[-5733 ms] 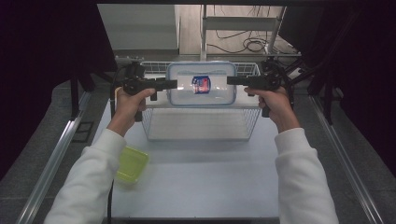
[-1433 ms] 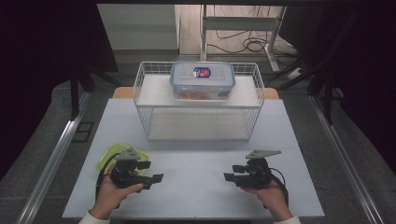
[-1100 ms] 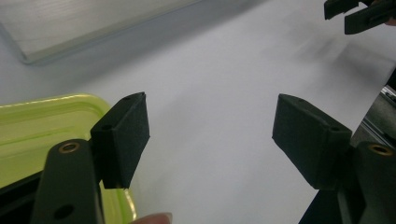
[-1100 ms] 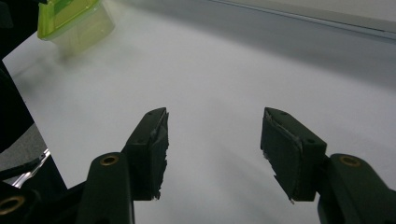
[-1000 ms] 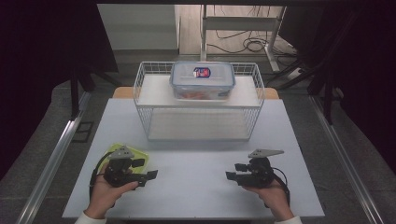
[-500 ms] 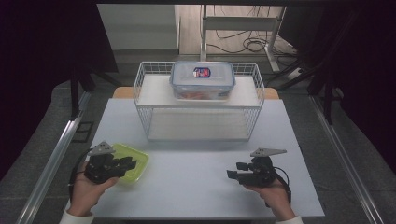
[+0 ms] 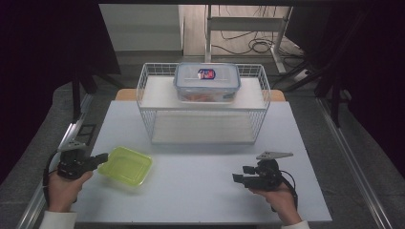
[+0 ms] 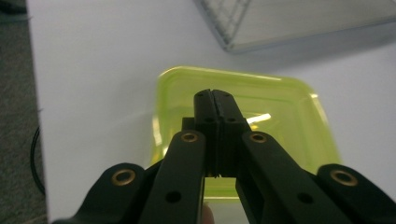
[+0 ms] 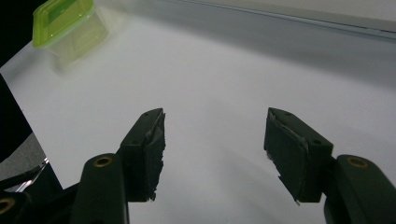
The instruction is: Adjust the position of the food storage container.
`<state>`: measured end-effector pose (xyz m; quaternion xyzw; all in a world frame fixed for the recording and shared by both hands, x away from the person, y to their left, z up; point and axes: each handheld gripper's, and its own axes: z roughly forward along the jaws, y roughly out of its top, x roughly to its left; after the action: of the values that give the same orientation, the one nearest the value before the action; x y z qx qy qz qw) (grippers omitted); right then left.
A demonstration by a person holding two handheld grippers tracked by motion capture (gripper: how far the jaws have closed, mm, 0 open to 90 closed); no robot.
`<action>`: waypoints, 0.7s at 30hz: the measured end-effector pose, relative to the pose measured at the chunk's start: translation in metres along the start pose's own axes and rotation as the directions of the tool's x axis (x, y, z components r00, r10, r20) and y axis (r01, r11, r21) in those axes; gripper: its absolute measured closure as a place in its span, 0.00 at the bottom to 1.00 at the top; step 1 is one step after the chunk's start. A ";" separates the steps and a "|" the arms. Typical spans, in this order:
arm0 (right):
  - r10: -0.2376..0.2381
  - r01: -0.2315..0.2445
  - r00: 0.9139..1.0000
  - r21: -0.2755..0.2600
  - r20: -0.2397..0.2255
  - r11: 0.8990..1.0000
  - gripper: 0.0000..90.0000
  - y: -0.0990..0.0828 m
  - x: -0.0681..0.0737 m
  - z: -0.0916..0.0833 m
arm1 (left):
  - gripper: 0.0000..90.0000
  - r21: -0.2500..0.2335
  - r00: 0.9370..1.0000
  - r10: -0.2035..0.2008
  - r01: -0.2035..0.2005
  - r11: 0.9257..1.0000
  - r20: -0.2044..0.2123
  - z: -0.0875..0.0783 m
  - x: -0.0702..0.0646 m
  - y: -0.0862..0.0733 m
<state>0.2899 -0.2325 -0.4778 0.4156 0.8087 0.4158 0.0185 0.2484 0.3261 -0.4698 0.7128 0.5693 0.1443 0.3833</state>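
Since a second ago the left tongs (image 7: 101, 157) have slid out toward the left edge of the surface (image 7: 200, 191), uncovering the green lid (image 7: 125, 165) they were hovering over, and their jaws have just been closing. In the left gripper view the two pads meet flat with nothing visibly between them, tips poised over the lid's near rim; I cannot tell whether they touch it. The lid lies flat at the near left of the surface, well apart from the wire basket (image 7: 203, 106) at the far side, where the clear box (image 7: 207, 82) sits on the upper shelf.

To pick the lid up well, I judge the jaws want reopening a little, one pad slipped under the raised rim and one above, because thin plastic lying flat will skid away if pushed from the side.

The left hand (image 7: 62, 188) holds its tool low and level, pointing right. The right tongs (image 7: 237, 178) rest near right, pointing left, jaws fairly wide and empty above bare surface.
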 end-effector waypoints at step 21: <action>0.012 -0.012 1.000 0.001 0.015 1.000 0.40 -0.002 -0.002 -0.001 | 1.00 0.111 0.995 -0.081 0.087 0.990 -0.050 0.031 0.052 -0.020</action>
<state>0.2897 -0.2354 -0.4790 0.4234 0.8063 0.4125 0.0221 0.2703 0.3631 -0.5171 0.7053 0.6147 0.1118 0.3349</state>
